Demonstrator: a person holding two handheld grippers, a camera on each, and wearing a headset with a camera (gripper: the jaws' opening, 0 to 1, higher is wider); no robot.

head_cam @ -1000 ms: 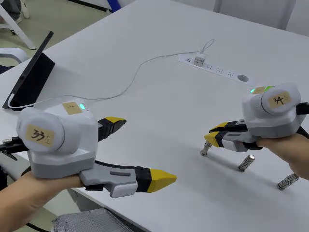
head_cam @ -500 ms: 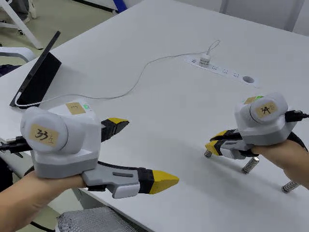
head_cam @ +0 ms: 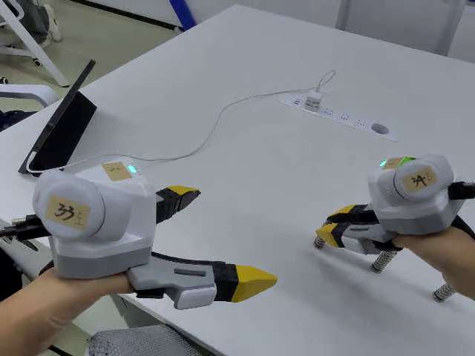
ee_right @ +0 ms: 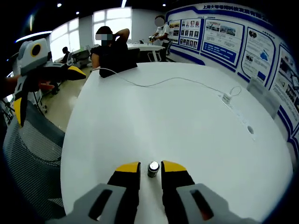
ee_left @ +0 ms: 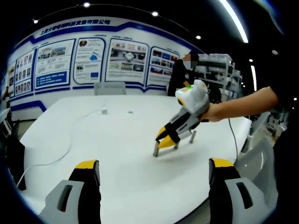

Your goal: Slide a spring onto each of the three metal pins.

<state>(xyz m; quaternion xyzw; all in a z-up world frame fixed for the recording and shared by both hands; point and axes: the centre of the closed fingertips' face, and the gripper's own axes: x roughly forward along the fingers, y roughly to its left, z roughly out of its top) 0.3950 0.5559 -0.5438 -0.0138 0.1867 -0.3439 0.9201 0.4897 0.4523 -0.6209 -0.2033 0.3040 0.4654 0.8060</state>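
- Left gripper (head_cam: 231, 235): we record its fingers wide apart with nothing between them, held over the near edge of the worktop (head_cam: 267, 156).
- Right gripper (ee_right: 151, 163): fingers drawn close together and low to the worktop.
- First pin (head_cam: 319, 242): its round top sits between the right fingertips. We cannot tell whether the fingers clamp it or merely flank it.
- Second pin (head_cam: 383, 260) and third pin (head_cam: 444, 291): 2 items, each wearing a spring, standing behind the right fingers beside the holding hand.
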